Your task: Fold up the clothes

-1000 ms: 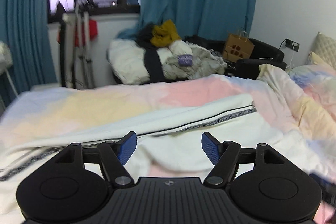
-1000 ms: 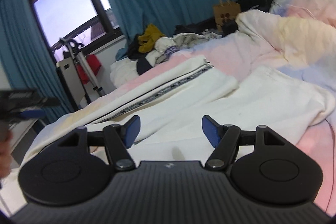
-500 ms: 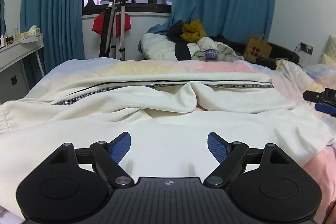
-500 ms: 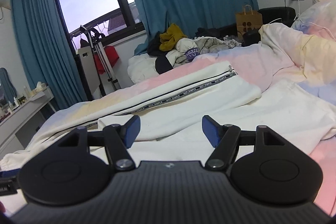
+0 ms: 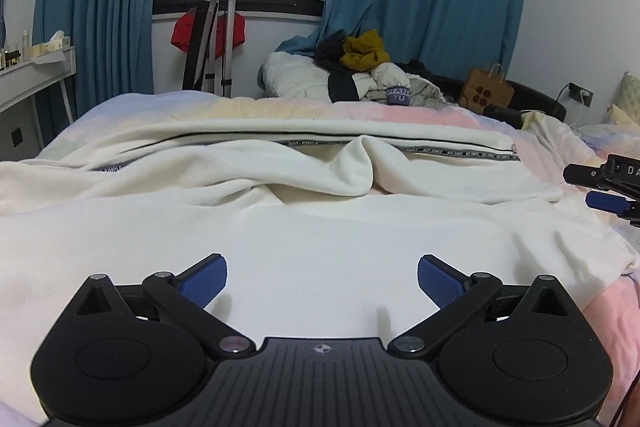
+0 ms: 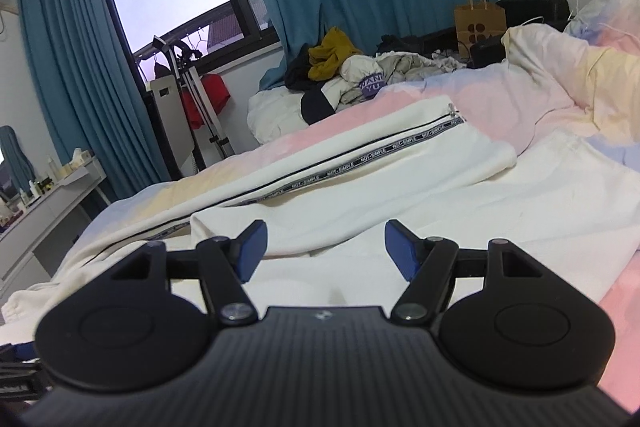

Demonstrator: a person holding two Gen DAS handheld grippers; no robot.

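Trousers (image 5: 320,227) lie spread on the bed (image 5: 440,113) — left tongs (image 5: 322,279) were lowered, opening empty; right tongs (image 6: 324,247), at three o'clock, open, empty.

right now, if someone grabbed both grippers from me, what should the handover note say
Left gripper: jaws opening wide, nothing between them, low over the near part of the cream garment.
Right gripper: open, empty, also over the garment.
Garment: spread across the pastel bedspread, printed tape stripe along its far side, one fold of cloth bunched up in the middle. A separate pile of clothes sits beyond the bed.
Done: garment laid out; no neat fold visible.
Left: smooth the bunched part, fold the garment, then probably the pile.
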